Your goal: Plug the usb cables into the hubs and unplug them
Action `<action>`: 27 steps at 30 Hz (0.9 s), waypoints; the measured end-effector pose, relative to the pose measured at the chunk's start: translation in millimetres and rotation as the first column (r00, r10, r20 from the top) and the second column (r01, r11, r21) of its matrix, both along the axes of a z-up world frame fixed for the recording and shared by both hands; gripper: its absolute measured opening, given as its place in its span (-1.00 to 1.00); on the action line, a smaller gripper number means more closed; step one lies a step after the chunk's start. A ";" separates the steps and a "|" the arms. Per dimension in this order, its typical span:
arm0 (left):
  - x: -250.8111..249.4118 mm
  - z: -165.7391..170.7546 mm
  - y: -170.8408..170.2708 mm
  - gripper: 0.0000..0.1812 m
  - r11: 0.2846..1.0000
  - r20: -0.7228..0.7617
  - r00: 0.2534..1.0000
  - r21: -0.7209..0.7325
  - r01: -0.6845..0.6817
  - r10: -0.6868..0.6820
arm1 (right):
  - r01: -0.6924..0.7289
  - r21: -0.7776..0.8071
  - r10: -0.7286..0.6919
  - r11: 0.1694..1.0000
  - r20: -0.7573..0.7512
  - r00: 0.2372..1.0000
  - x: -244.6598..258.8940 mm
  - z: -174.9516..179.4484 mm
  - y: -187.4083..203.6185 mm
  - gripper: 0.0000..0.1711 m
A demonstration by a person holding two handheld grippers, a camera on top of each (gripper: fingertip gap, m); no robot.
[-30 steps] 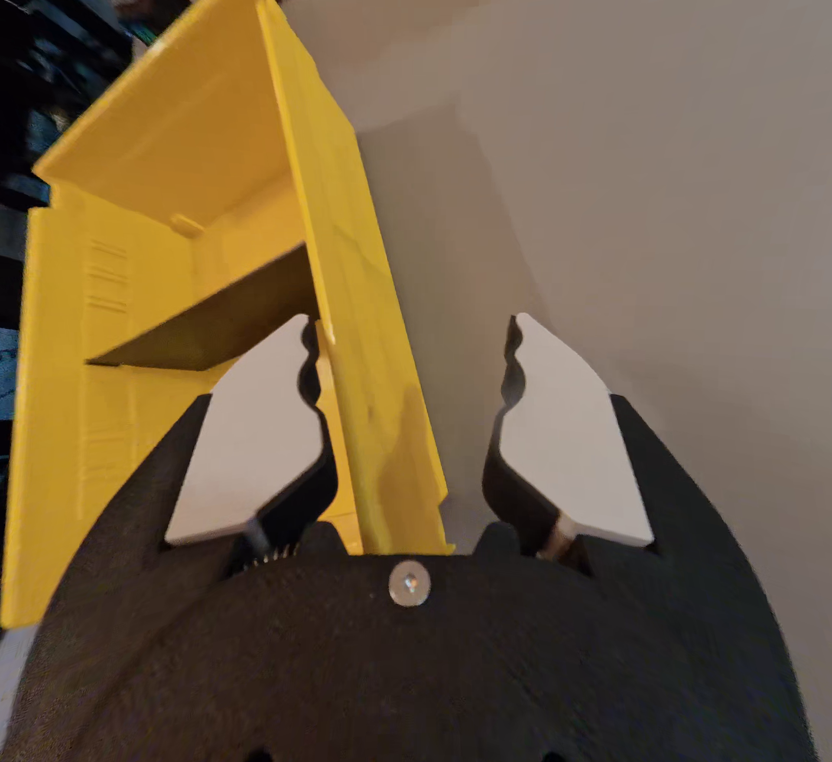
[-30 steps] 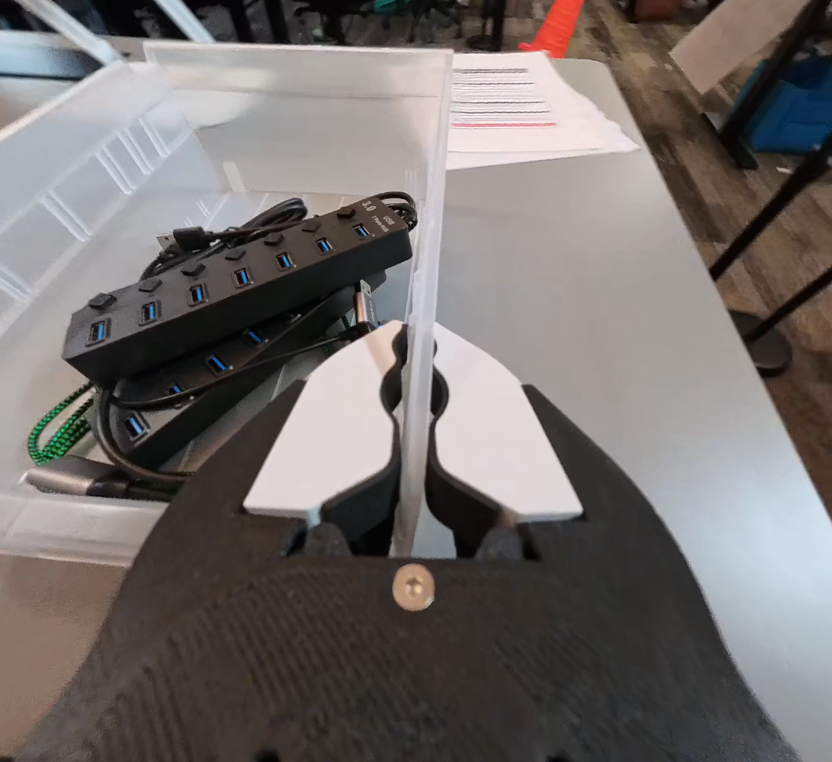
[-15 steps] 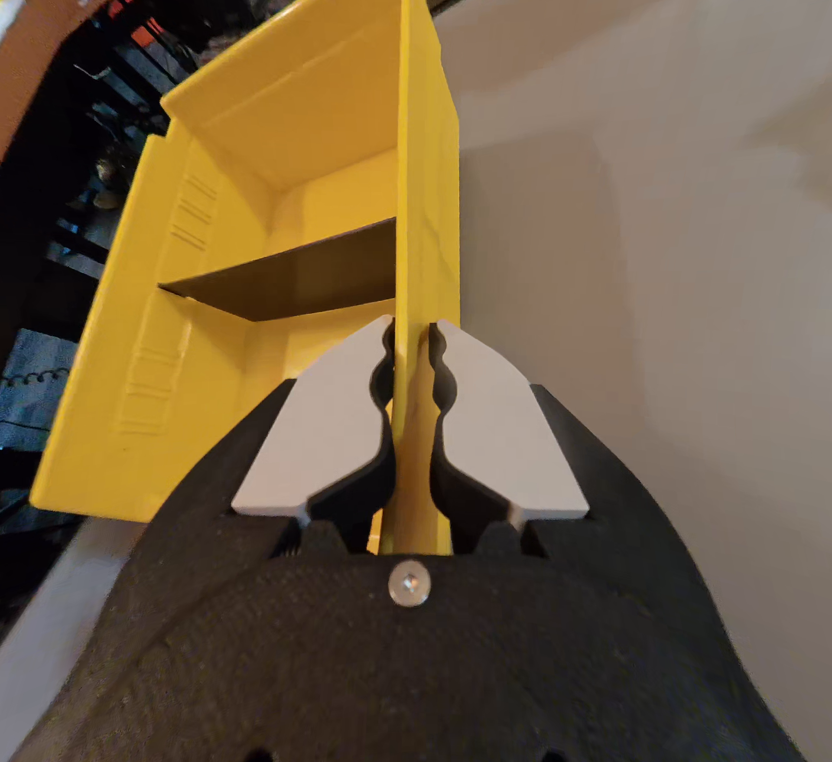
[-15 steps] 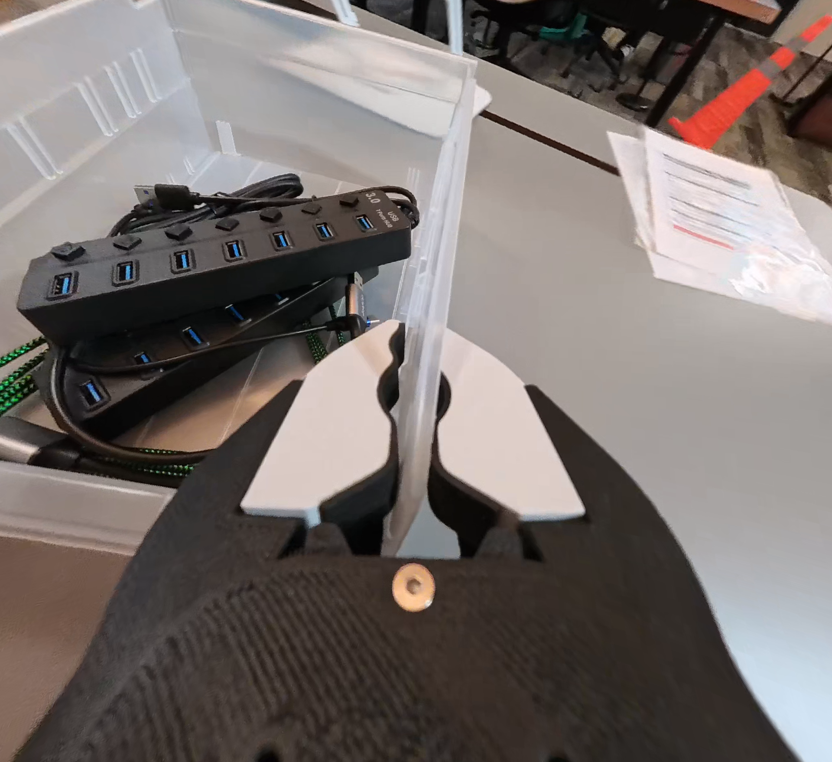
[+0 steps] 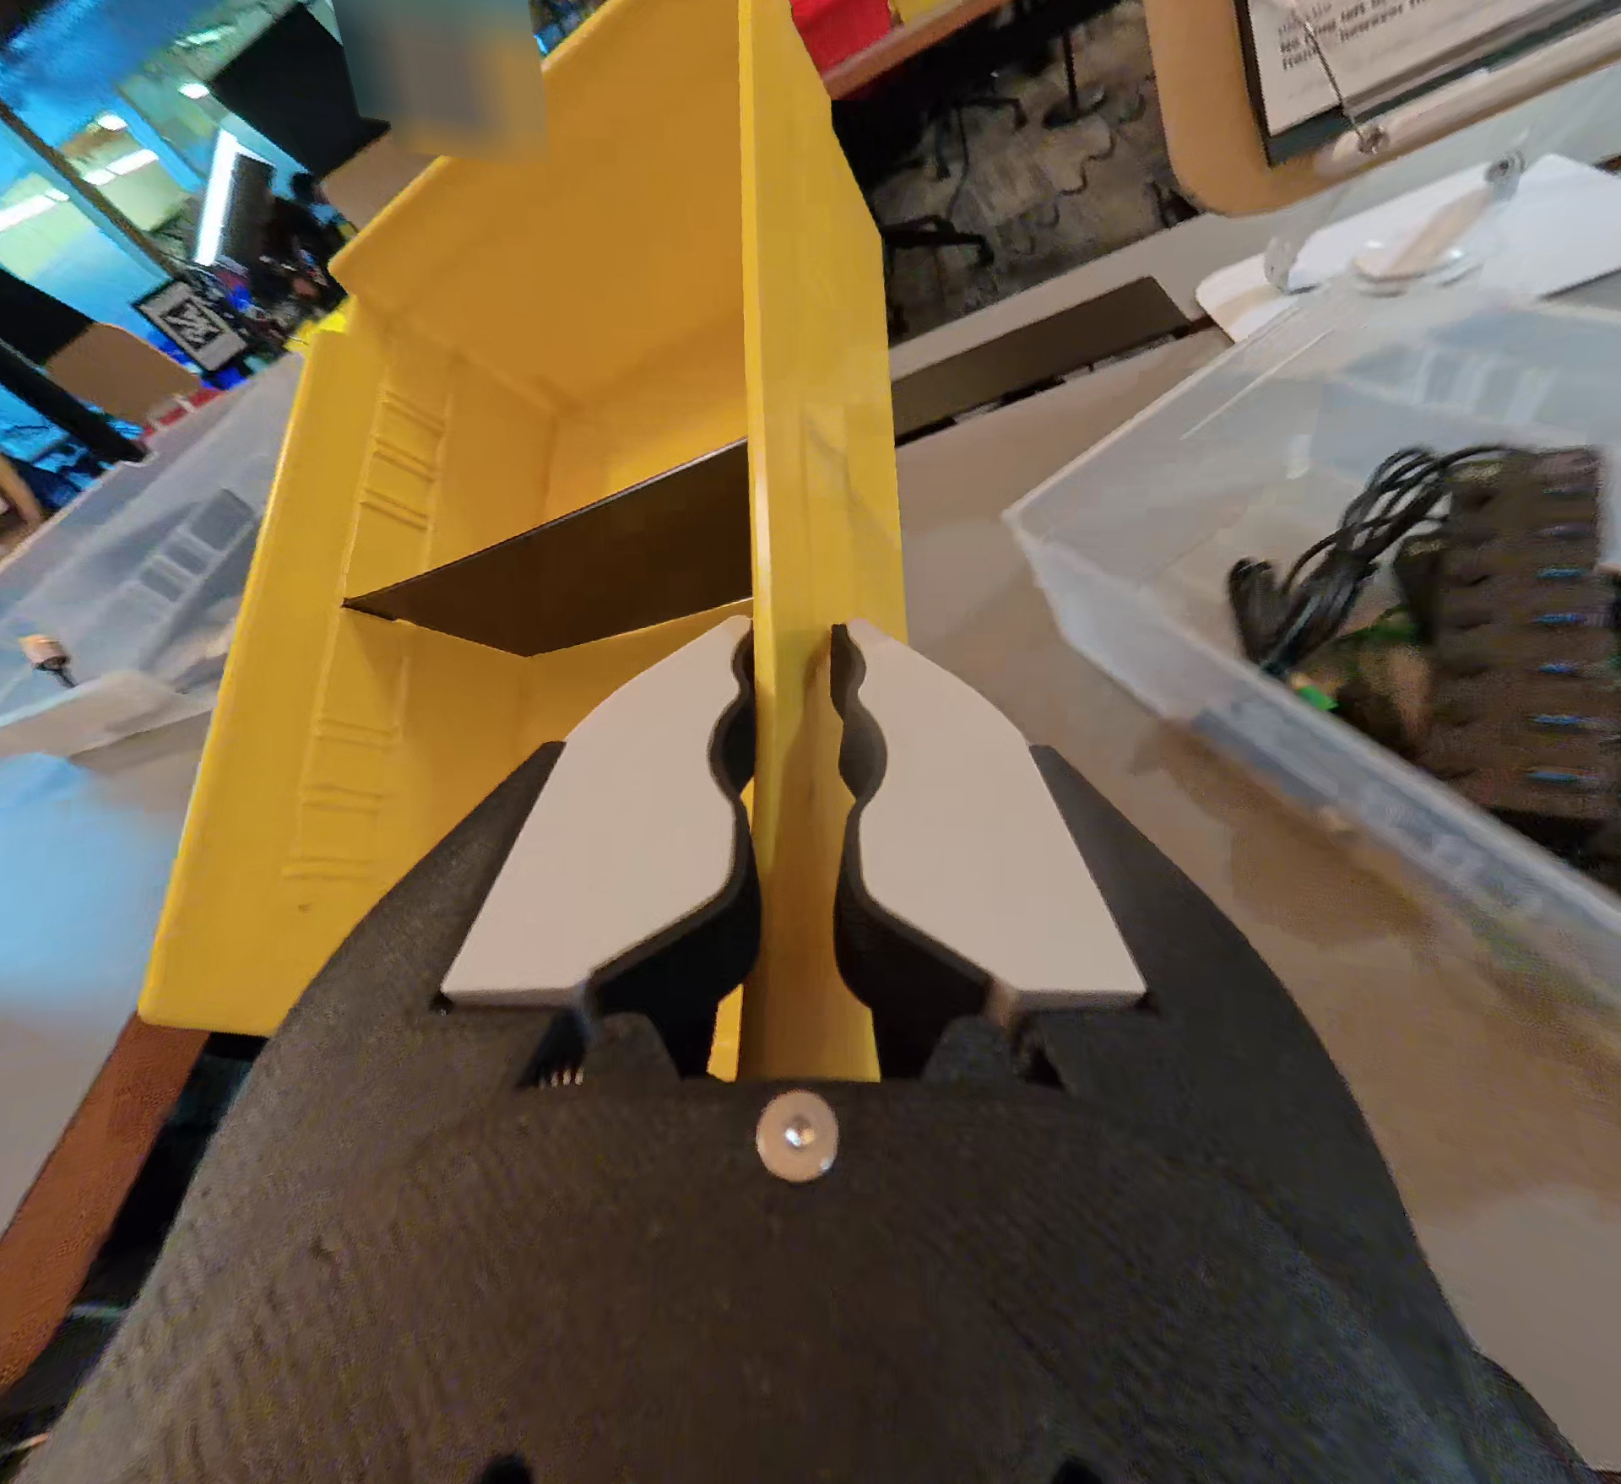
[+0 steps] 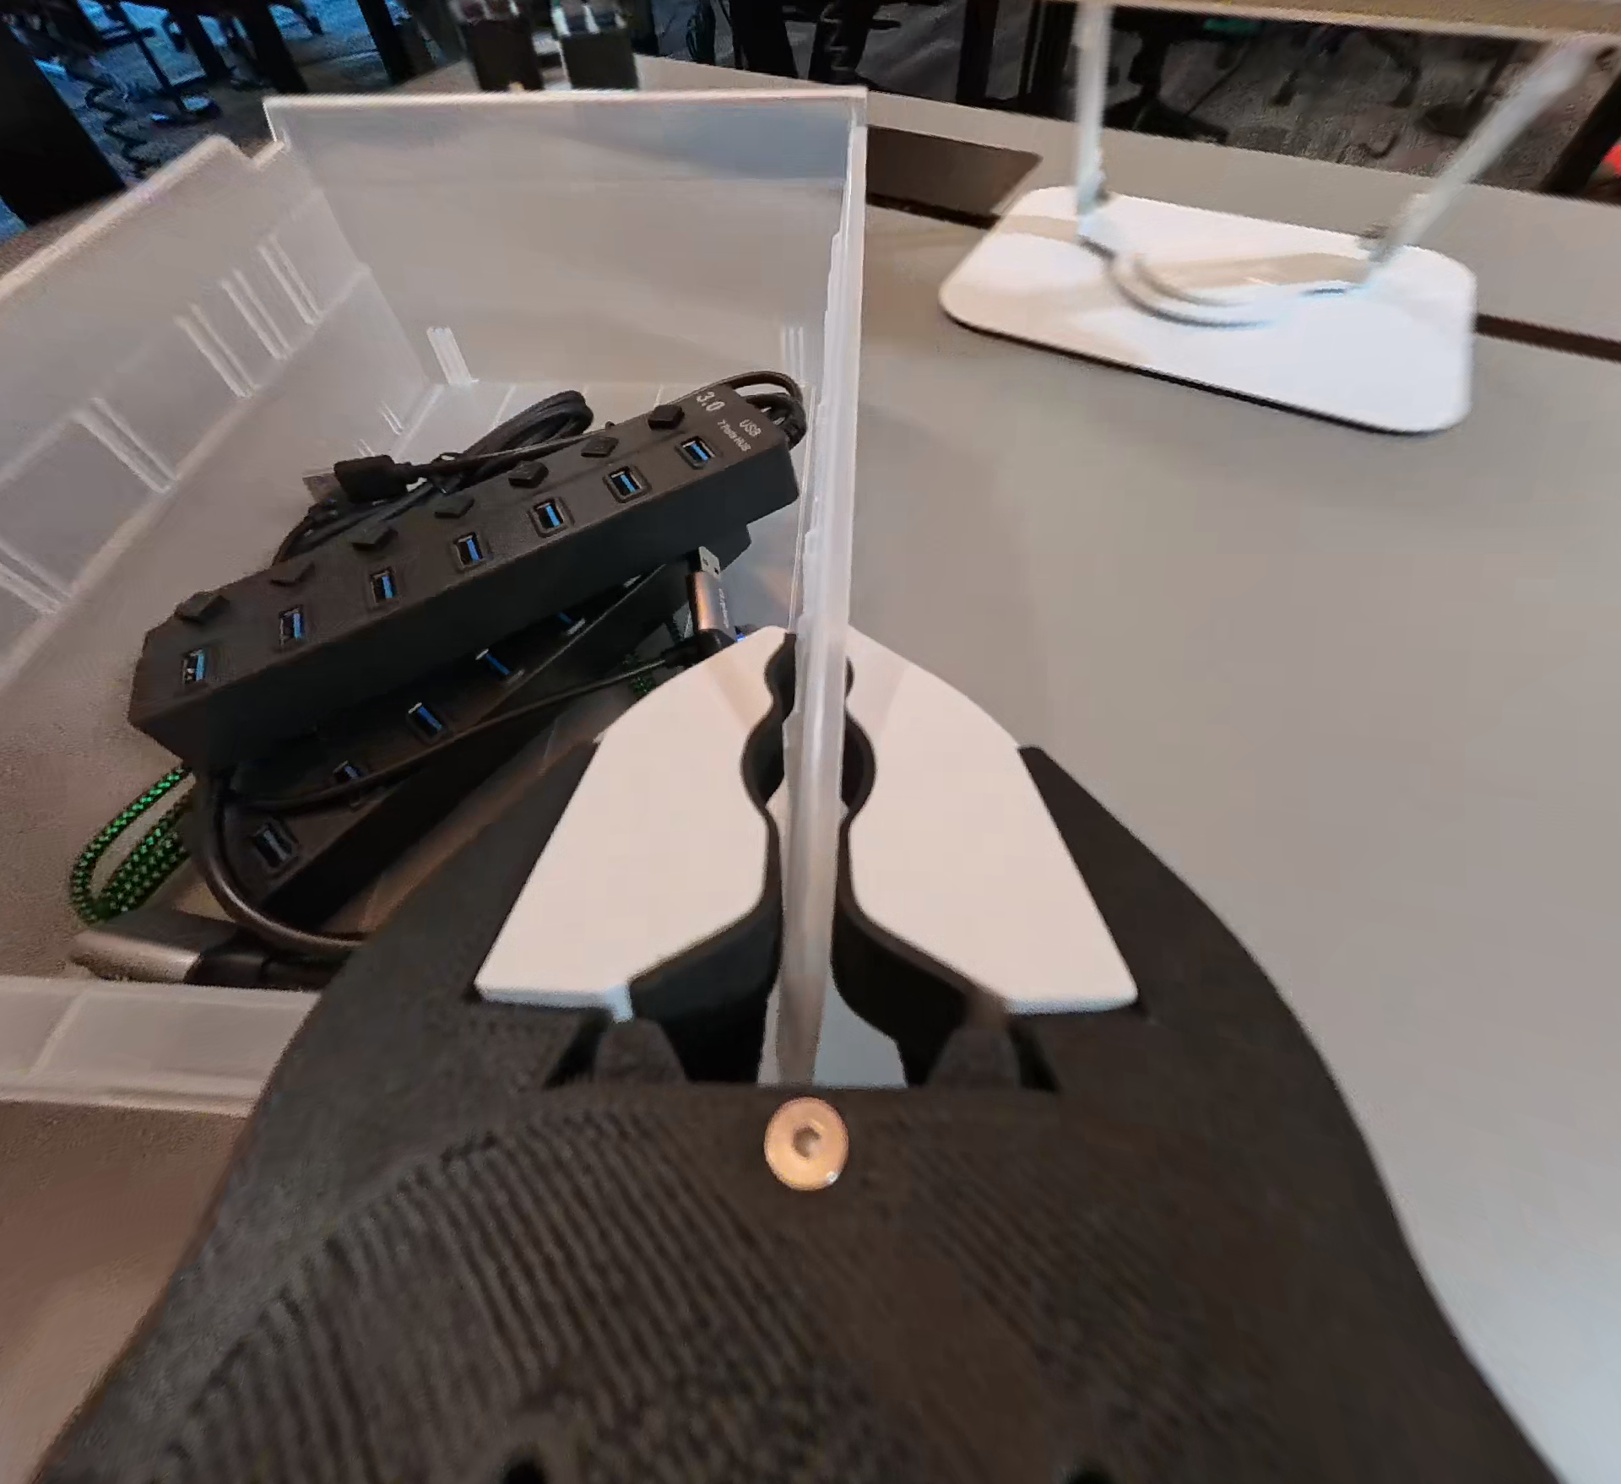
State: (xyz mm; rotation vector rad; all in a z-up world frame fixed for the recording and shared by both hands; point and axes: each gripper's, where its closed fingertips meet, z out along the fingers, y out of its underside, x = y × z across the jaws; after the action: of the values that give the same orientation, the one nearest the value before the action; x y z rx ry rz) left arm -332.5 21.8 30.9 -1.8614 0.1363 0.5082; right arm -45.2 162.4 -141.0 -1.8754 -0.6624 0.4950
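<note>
Both grippers are clamped on bin walls. The left gripper (image 5: 794,635) has its jaws pinched tight on the right-hand wall of the yellow bin (image 5: 561,354); 1 second ago those jaws stood wide around that wall, so the grasp is fresh. The bin has a dark divider (image 5: 570,582) across its middle and shows nothing inside it. Since the grip closed, the left view has swung from bare desk to the room and the neighbouring bin, so I judge the yellow bin is being carried or turned toward the work area.

The right gripper (image 6: 811,644) keeps its jaws shut on the thin right wall of the clear bin (image 6: 561,214), as it did 1 second ago. The scenery behind it has shifted, with a white stand base (image 6: 1228,319) on the grey desk (image 6: 1228,740) now where a sheet of paper lay, so this bin is being moved too.

The task's things all lie inside the clear bin: 2 black USB hubs (image 6: 456,565) stacked at a slant, black cables (image 6: 491,451) looped behind them, and a green braided cable (image 6: 132,845) at the near left corner.

No plug is in any port that I can see. This looks like setup only; the plugging has not begun.
</note>
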 end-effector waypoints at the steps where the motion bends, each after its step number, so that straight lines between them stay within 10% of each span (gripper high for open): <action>1: -2.0 6.1 -4.7 -0.84 1.000 -0.006 1.000 0.016 -0.012 0.013 | 0.013 -0.009 -0.013 1.000 -0.010 1.000 -22.2 0.4 -1.8 -0.93; 14: -3.7 38.4 -26.2 -0.83 0.989 -0.030 0.999 0.145 -0.015 0.020 | -0.335 -0.021 0.332 0.942 -0.079 0.940 -234.2 33.7 -82.8 -0.22; 21: 53.8 45.1 -18.4 -0.86 0.975 -0.010 0.987 0.154 0.162 -0.163 | -0.355 0.152 0.374 0.923 -0.131 0.918 -133.0 84.6 -73.3 -0.23; 27: 188.8 30.7 -6.3 -0.86 0.859 -0.015 0.862 0.084 0.506 -0.506 | -0.109 0.322 0.118 0.940 -0.007 0.993 48.9 93.3 -33.7 -0.36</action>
State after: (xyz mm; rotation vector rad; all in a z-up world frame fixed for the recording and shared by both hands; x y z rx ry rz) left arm -143.7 15.5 61.6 -1.6550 0.5764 0.1347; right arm 3.7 128.8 -47.7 -1.5273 -0.7875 0.4544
